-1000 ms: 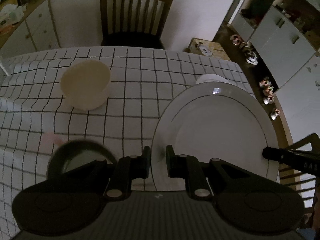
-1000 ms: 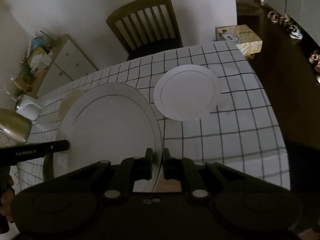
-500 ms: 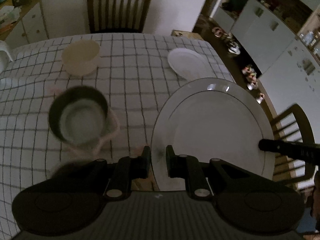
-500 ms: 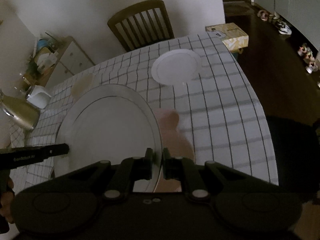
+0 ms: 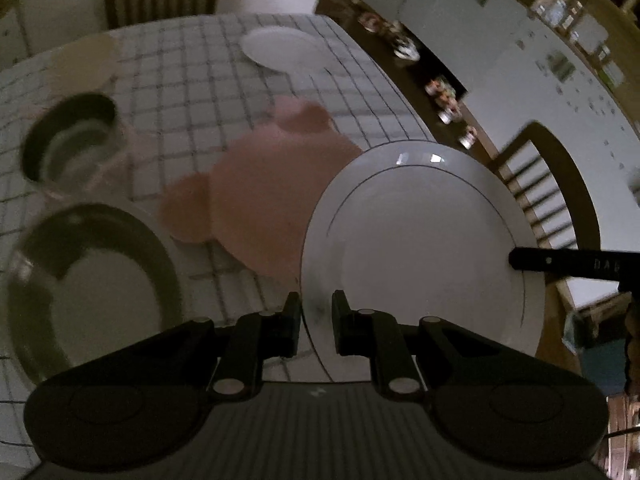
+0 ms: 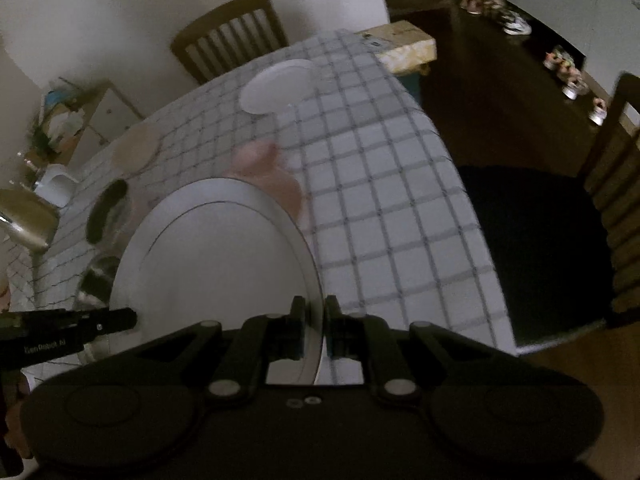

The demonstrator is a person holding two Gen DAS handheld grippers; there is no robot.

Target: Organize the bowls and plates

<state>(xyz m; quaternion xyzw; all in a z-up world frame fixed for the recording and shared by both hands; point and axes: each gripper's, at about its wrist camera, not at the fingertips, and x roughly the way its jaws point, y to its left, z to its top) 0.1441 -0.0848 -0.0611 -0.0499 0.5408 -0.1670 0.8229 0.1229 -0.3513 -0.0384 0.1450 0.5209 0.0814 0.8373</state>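
**Large plate held in the air between two grippers**

Holding the large white plate [image 5: 420, 240] from two opposite sides, the person keeps it lifted above the checked table [image 6: 380, 184]. The left gripper [image 5: 316, 312] is clamped on the plate's left rim, one finger above and one below. The right gripper [image 6: 314, 326] pinches the opposite rim in the same way. In each wrist view the tip of the other gripper shows at the far edge of the plate, so the plate hangs level between them and neither hand is nearer to it than the other.

Under the plate, a little to the left and further away, lies a pink plate [image 5: 272, 200] with rounded ears. It seems to rest flat on the cloth, though motion blur makes its edges soft. I think this pink plate matters most for the next move: if the white plate should go onto a stack, it must travel forward and leftward from where it hangs.

A small white plate [image 5: 282, 50] sits well apart at the far end of the table. On the left side I see a dark-rimmed plate [image 5: 92, 288], a dark bowl [image 5: 70, 140] behind it and a cream bowl [image 5: 82, 64] further back.

Because both hands share the load, I judge that they must move together, otherwise the rim could slip.
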